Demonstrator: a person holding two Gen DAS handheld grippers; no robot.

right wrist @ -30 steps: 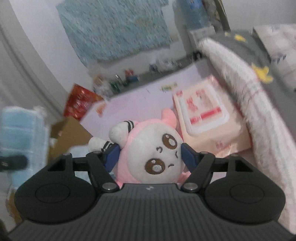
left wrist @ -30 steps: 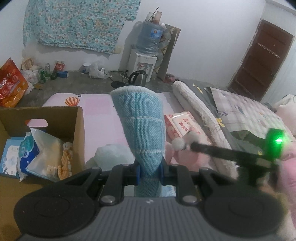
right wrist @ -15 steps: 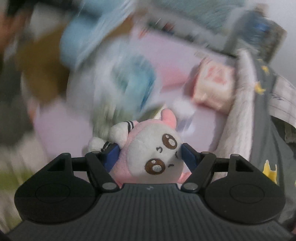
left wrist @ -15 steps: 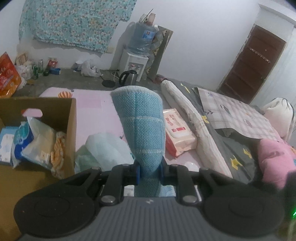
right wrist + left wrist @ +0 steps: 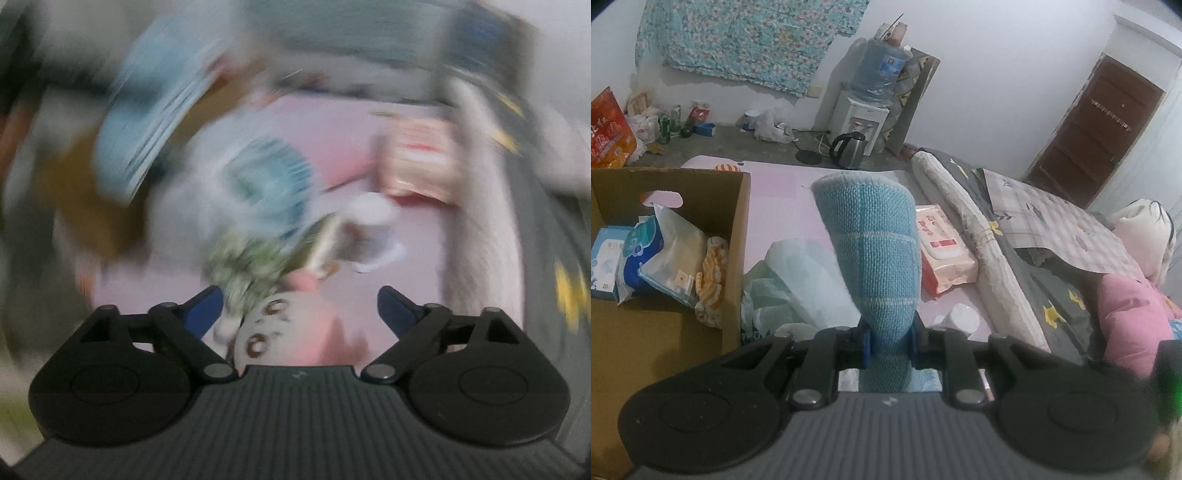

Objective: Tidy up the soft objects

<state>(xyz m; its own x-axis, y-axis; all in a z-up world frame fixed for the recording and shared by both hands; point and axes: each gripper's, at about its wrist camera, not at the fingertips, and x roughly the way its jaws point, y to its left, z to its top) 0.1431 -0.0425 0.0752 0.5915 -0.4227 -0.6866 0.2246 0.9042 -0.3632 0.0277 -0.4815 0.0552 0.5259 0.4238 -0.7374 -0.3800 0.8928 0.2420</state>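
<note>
The left tool clamps a blue knitted cloth upright; the right tool gapes wide over a pink-and-white plush toy on the bed.

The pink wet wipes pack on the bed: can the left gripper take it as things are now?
Probably not yet. The left gripper is shut on the blue knitted cloth, so its jaws are occupied. The wet wipes pack itself lies uncovered on the pink sheet, with nothing over it.
</note>
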